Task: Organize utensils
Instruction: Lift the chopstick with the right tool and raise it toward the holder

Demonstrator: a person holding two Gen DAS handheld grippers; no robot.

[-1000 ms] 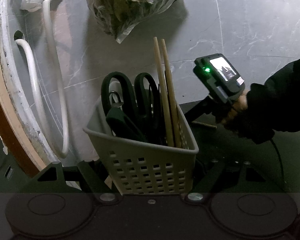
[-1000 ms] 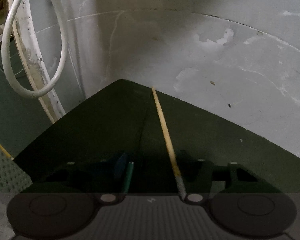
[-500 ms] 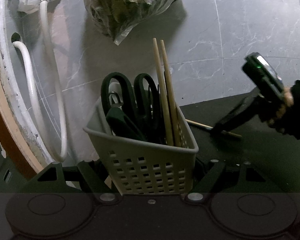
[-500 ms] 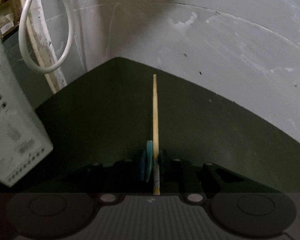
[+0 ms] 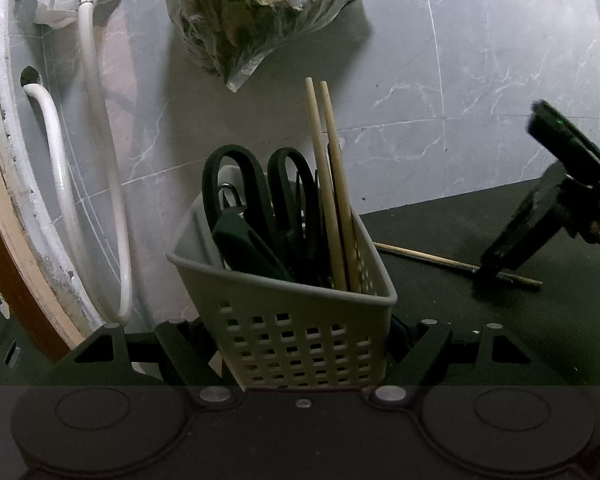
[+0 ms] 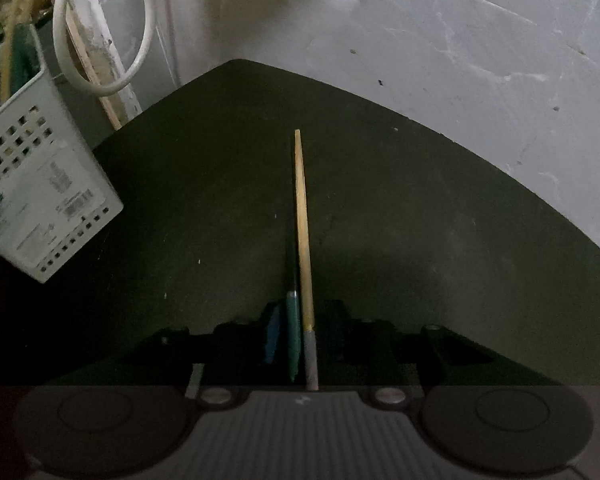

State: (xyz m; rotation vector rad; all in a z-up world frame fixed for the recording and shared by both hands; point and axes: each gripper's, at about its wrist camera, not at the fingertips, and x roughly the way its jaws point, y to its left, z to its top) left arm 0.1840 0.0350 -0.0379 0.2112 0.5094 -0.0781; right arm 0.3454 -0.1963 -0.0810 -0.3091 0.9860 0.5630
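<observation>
Chopstick [image 6: 302,220] is pinched in the right gripper [image 6: 306,344], fingers closed on its grey near end, the shaft pointing far across the dark mat [image 6: 420,220]; seen from the left wrist it lies low over the mat, right of the basket [image 5: 428,258], and whether the far tip is touching the mat cannot be told. Step in hand looks like pickup of the last loose utensil. Next move likely calls for lifting it, tipping it upright and dropping it into the basket [image 5: 300,332], which the left gripper [image 5: 300,360] holds, fingers clamped on either side of its perforated wall. Basket already holds black-handled scissors [image 5: 260,200], a dark-handled tool [image 5: 244,248] and two upright chopsticks [image 5: 332,184]; the free gap is narrow, at the right corner, so the upright sticks and scissor loops may block entry. In the right view the basket sits near left, tilted [image 6: 40,184]. Further back: white hose [image 5: 88,160] looping on the left, plastic bag of dark stuff [image 5: 260,12] hanging on the grey marble-tile wall [image 5: 480,60]. None of these is in the path.
</observation>
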